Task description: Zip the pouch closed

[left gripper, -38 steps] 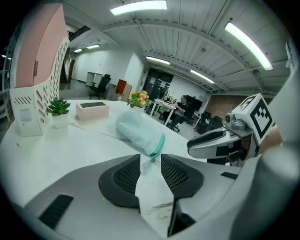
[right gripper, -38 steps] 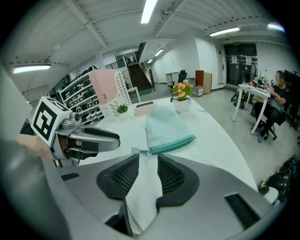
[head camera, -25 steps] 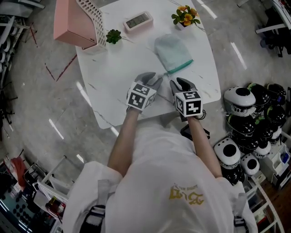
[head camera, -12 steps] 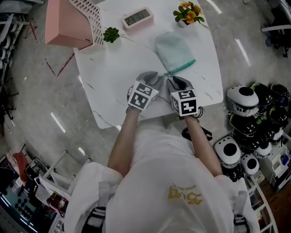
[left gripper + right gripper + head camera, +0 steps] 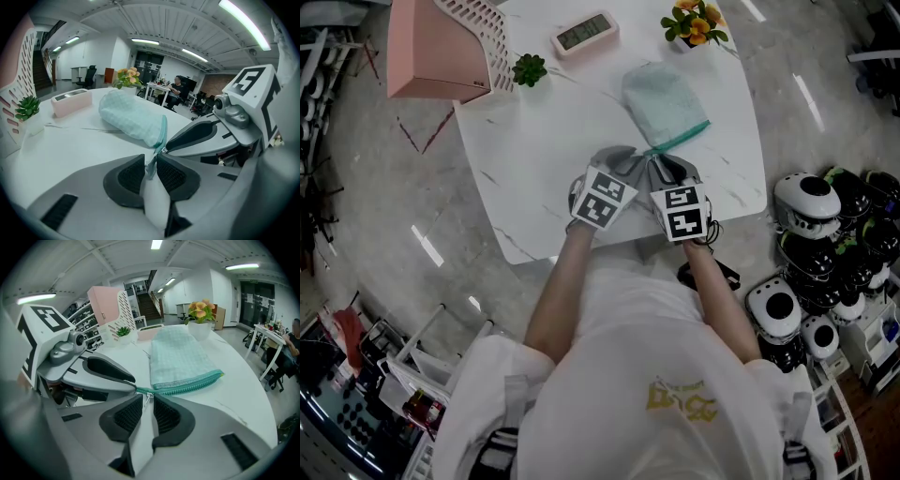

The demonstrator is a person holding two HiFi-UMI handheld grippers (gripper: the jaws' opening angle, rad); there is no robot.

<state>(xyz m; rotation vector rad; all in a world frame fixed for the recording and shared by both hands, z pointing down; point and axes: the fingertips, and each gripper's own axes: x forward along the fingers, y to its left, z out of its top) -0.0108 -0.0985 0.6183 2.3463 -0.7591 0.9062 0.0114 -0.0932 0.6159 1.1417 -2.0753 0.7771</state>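
Note:
A pale green checked pouch (image 5: 664, 98) (image 5: 133, 119) (image 5: 180, 357) lies flat on the white table (image 5: 534, 159), its teal zip (image 5: 192, 383) along the near edge. Both grippers meet at its near left corner. My left gripper (image 5: 623, 161) (image 5: 150, 164) is closing, with the teal end tab (image 5: 152, 161) between its pads, not clearly pinched. My right gripper (image 5: 668, 169) (image 5: 148, 406) is closing too. The small white zipper pull (image 5: 148, 399) hangs in the gap between its pads, with space on both sides.
A pink box with a slotted white side (image 5: 441, 47), a small green plant (image 5: 530, 70), a pink clock (image 5: 584, 33) and a pot of orange flowers (image 5: 694, 23) stand at the table's far end. Black-and-white helmets (image 5: 825, 253) are stacked on the floor at right.
Both grippers have drawn closer together and edged up to the pouch's near corner. Their jaws have narrowed around the tab and the zipper pull.

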